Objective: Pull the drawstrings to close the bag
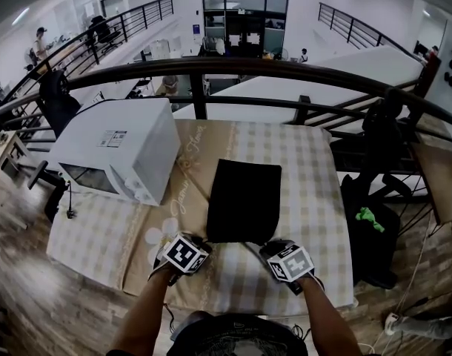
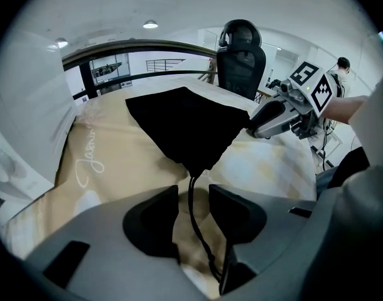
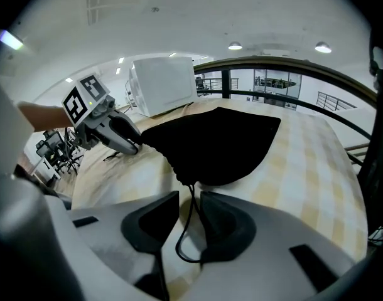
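A flat black drawstring bag (image 1: 244, 199) lies on the checked tablecloth (image 1: 315, 199), its mouth toward me. My left gripper (image 1: 204, 243) sits at the bag's near left corner. In the left gripper view its jaws (image 2: 193, 199) stand apart, with the bag's black drawstring (image 2: 193, 205) running loose through the gap. My right gripper (image 1: 265, 248) is at the near right corner. Its jaws (image 3: 189, 202) stand closer together, and a looped drawstring (image 3: 191, 207) passes between them without visible pressure from the pads. Each gripper shows in the other's view, as the right gripper (image 2: 273, 118) and the left gripper (image 3: 116, 133).
A white box-shaped appliance (image 1: 118, 154) stands on the table's left half, close to the bag. A dark railing (image 1: 285, 69) runs behind the table. A black office chair (image 2: 240, 55) and dark gear with a green item (image 1: 369, 216) stand to the right of the table.
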